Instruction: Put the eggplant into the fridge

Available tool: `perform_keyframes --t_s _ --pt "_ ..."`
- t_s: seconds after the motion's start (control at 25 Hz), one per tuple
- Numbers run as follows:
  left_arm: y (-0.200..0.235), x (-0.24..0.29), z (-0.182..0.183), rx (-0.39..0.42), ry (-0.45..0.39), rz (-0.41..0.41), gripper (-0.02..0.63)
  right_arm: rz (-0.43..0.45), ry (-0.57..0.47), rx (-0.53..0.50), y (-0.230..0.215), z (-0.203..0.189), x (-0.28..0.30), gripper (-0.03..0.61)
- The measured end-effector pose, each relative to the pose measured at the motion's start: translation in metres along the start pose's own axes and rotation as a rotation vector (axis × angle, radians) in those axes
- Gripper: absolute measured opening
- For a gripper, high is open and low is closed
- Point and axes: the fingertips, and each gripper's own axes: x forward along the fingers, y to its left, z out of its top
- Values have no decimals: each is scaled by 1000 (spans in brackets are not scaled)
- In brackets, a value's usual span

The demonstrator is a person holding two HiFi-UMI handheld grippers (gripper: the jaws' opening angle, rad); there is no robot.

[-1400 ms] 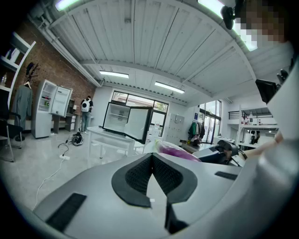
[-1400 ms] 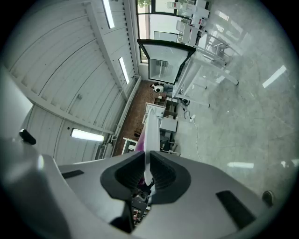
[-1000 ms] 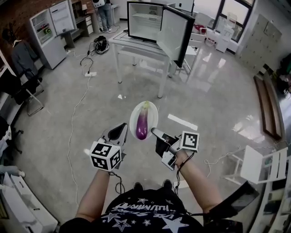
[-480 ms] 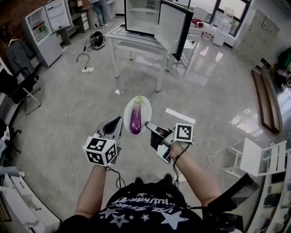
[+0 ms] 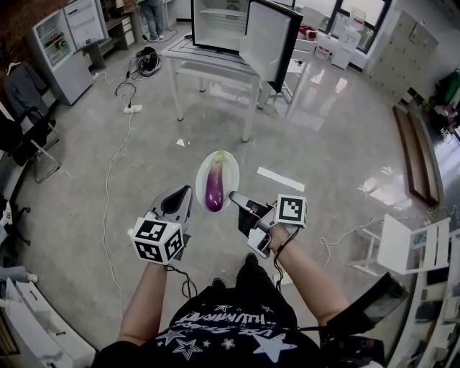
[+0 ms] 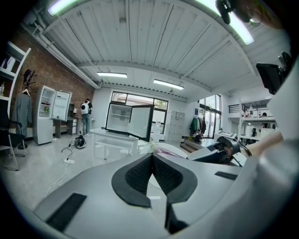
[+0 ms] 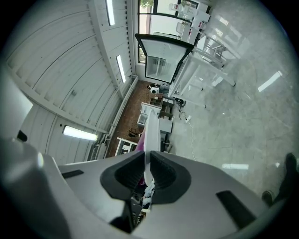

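Fridge open on table; right claw pinches plate bearing eggplant; left claw closed, empty.

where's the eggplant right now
Centre of the head view: the eggplant lies on a white plate gripped at its rim by the right gripper, left gripper alongside, the open fridge far ahead.

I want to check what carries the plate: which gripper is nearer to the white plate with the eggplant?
Right. The right gripper clamps the rim of the white plate on its right side; the left gripper, jaws together and empty, is beside the plate's left edge.
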Motion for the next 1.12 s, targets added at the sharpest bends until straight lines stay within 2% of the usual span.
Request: perform_keyframes --t_s 0.16,0.36,0.68,0.88,1.12 --pt "5 8 0 -3 3 14 9 6 8 15 -6 7 5 37" --pt "14 32 4 -8 6 35 9 5 17 37 -24 37 17 37" --pt "44 105 9 -6 26 69 9 5 54 24 -61 115 47 37" --pt "56 161 32 -2 25 72 9 9 70 19 -72 175 66 37" --pt "72 209 38 -22 16 117 9 26 104 56 -93 218 85 37"
